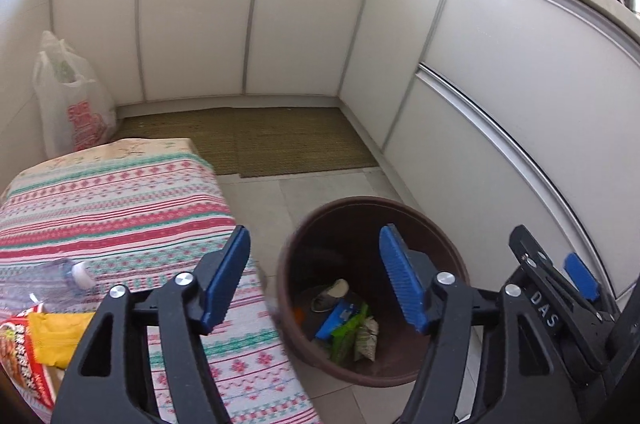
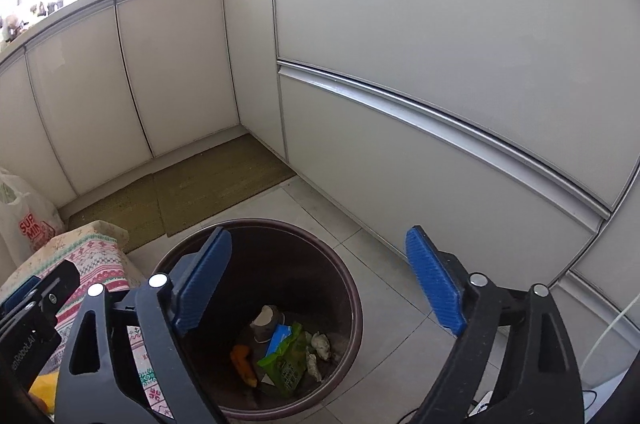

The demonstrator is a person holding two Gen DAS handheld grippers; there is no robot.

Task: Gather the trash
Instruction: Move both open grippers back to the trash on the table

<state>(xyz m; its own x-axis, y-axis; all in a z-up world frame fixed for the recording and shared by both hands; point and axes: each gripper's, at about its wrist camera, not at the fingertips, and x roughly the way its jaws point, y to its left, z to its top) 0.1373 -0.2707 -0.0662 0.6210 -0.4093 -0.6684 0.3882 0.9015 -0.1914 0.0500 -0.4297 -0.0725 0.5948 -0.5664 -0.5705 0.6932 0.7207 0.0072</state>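
Observation:
A brown round bin (image 1: pixel 440 236) stands on the tiled floor beside a cloth-covered table (image 1: pixel 120 199); it also shows in the right wrist view (image 2: pixel 352 288). Inside lie a green wrapper (image 2: pixel 286 360), a blue packet (image 2: pixel 280 336), an orange piece (image 2: pixel 244 364) and crumpled scraps. My left gripper (image 1: pixel 316 280) is open and empty over the bin's left rim. My right gripper (image 2: pixel 320 280) is open and empty above the bin. On the table lie a clear plastic bottle (image 1: pixel 48 280), a yellow packet (image 1: pixel 56 336) and a red snack wrapper (image 1: pixel 20 356).
White cabinet doors (image 1: pixel 280 23) line the corner behind and to the right. A woven mat (image 1: pixel 272 139) lies on the floor before them. A white plastic bag (image 1: pixel 72 103) stands at the left wall. The right gripper's body (image 1: pixel 560 304) shows beside the bin.

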